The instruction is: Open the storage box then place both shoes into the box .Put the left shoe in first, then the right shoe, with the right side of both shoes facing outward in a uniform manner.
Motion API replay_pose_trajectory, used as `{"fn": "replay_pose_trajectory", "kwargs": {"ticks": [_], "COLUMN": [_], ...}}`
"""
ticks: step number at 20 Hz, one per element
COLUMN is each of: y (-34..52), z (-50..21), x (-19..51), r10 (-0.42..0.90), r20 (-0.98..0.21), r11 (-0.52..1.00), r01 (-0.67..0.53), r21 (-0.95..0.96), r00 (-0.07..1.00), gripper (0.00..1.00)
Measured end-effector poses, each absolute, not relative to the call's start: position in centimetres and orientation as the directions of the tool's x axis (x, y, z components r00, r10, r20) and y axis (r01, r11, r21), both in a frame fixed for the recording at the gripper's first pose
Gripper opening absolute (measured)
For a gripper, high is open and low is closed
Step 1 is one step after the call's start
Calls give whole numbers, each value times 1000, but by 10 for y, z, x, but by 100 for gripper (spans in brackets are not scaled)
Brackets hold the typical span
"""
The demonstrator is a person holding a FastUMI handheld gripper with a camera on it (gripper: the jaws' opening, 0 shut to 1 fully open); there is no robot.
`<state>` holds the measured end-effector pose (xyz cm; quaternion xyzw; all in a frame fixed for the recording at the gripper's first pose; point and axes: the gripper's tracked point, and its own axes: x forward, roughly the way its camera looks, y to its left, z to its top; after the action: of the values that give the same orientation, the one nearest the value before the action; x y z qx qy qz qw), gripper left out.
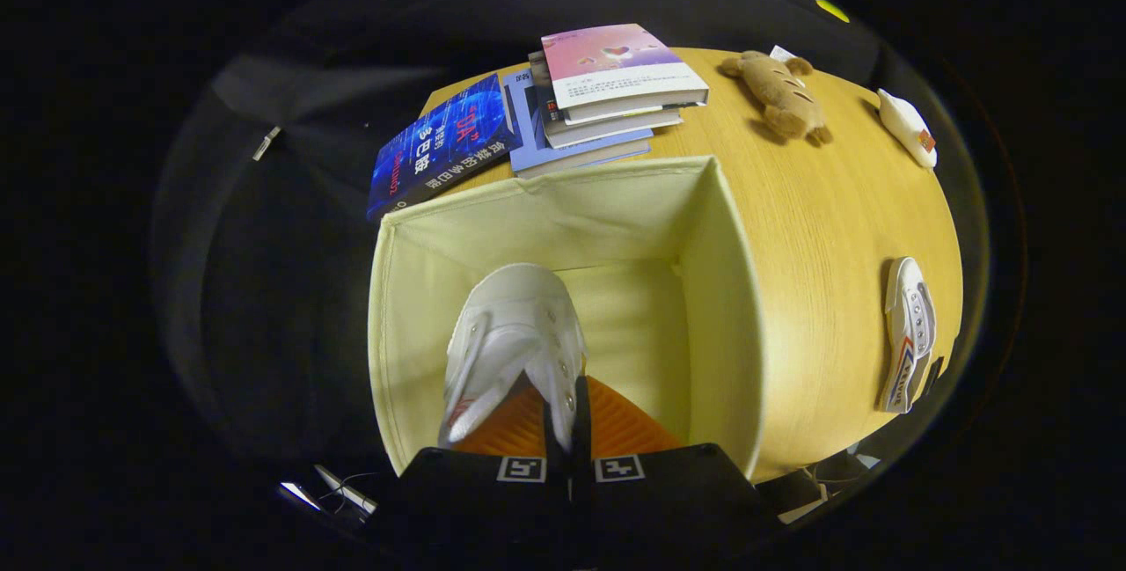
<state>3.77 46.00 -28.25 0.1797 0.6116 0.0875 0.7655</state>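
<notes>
The gripper (pixel 567 417), fingers pinched nearly together on the collar of a white shoe (pixel 510 333), hangs it toe-down inside the open storage box (pixel 730 289) at the desk's (pixel 818 228) near-left corner. Such a thin hold risks the shoe twisting or dropping, landing wrong side outward. The second shoe (pixel 909 333) lies by the desk's right edge, and could be knocked off.

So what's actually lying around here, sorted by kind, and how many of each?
Shoes: 2, one gripped over the box, one on the table
Storage box: 1
Books: 4 at least, a stack plus a blue one
Plush toy: 1
Small white object: 1
Total: 9
</notes>
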Motion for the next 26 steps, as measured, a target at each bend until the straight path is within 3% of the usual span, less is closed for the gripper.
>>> {"fn": "replay_pose_trajectory", "kwargs": {"ticks": [5, 10, 12, 13, 16, 19, 20, 23, 26], "y": [468, 477, 488, 490, 499, 496, 494, 488, 483], "z": [-322, -341, -347, -347, -341, -329, -324, -303, -257], "x": [42, 28, 10, -2, -3, -6, -5, -11, -11], "r10": [275, 276, 326, 352, 421, 447, 452, 495, 607], "r20": [-933, -944, -940, -935, -906, -893, -889, -863, -779], "r11": [950, 953, 942, 934, 904, 894, 891, 868, 792], "r01": [84, 74, 47, 51, 69, 27, 14, -18, -38], "r21": [301, 293, 332, 354, 422, 448, 454, 496, 609], "r00": [233, 180, 97, 39, 26, 49, 68, 102, 156], "gripper": [6, 6, 9, 16, 25, 72, 79, 96, 95]}}
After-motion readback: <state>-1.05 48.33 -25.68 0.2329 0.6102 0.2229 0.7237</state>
